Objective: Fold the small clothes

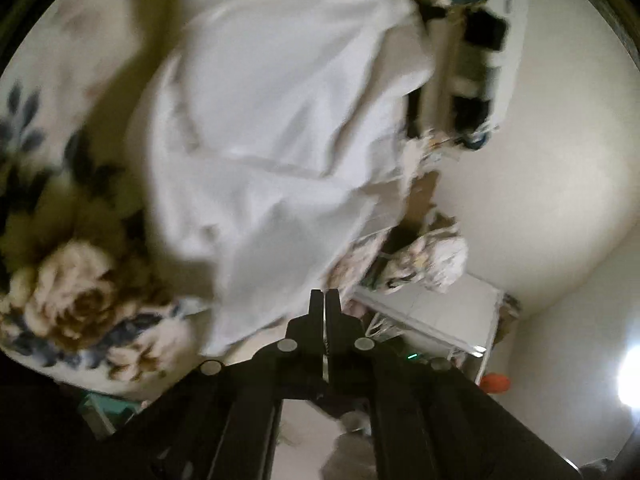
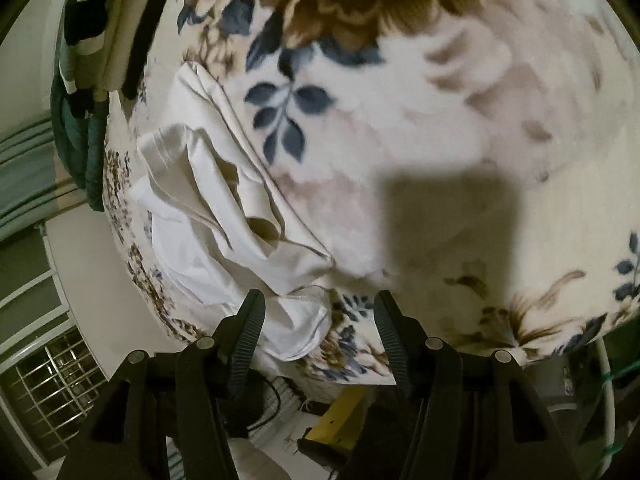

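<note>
The left gripper point(image 1: 324, 300) has its two black fingers pressed together, and the near edge of a white garment point(image 1: 272, 132) comes right down to the fingertips – the picture is blurred there, so whether cloth is pinched between them cannot be told. Ahead of this gripper the garment spreads wide, smooth in the middle with a few long creases and a fold line running across it. It lies on a floral blanket point(image 1: 76, 292), cream with brown roses and blue leaves, which shows to the left of the fingers. Beyond the garment's right edge, ahead and to the right of the tool, a crumpled patterned cloth bundle point(image 1: 430, 260) sits against a pale wall. In the right wrist view the right gripper point(image 2: 318, 312) is spread wide with nothing between its ribbed fingers point(image 2: 250, 326). The same white garment point(image 2: 224, 216) lies ahead and to the left of it, bunched and partly doubled over itself, one loose corner reaching down just beside the left finger. Straight ahead of this gripper is the bare floral blanket point(image 2: 460, 100) – a dark, square-edged shadow falls across it just past the fingertips. Far to the left, dark green and black clothing point(image 2: 78, 80) hangs beside the blanket
</note>
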A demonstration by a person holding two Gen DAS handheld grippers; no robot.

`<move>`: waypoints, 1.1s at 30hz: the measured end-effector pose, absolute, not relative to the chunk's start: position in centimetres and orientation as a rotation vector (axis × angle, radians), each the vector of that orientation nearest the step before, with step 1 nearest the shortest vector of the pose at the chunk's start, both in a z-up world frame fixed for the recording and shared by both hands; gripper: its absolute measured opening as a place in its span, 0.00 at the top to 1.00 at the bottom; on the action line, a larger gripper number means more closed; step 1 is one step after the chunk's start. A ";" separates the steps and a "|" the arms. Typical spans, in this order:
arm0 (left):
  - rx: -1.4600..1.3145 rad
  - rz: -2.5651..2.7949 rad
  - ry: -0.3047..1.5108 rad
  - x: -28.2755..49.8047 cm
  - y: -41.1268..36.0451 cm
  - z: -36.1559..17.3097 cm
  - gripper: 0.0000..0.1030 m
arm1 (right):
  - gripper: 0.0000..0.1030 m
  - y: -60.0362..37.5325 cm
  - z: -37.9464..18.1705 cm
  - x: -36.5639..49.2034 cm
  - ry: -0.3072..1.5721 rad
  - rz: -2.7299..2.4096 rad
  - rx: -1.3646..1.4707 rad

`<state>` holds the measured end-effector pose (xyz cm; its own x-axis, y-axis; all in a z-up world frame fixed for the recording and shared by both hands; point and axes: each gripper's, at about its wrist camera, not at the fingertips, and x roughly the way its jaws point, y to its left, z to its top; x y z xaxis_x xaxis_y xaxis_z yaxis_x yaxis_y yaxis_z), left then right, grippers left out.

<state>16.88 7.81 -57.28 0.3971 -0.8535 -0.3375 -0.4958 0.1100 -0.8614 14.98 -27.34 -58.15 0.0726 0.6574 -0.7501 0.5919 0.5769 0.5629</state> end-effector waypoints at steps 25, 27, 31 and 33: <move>-1.472 -0.355 1.291 16.2 6.9 -57.6 0.99 | 0.42 -26.8 -57.8 14.7 1.590 0.097 1.053; -1.475 -0.366 1.245 17.0 7.8 -55.5 0.99 | 0.43 -26.6 -57.7 14.9 1.589 0.104 1.047; -1.486 -0.369 1.142 20.1 11.0 -52.2 0.99 | 0.43 -25.9 -57.3 15.7 1.574 0.130 1.039; -1.495 -0.356 1.085 22.3 12.8 -51.1 0.96 | 0.42 -25.3 -56.8 16.5 1.562 0.145 1.036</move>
<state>22.33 12.82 -51.08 0.5192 -0.7784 -0.3529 -0.4184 0.1286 -0.8991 16.45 -25.33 -56.84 0.0916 0.6707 -0.7360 0.5233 0.5964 0.6086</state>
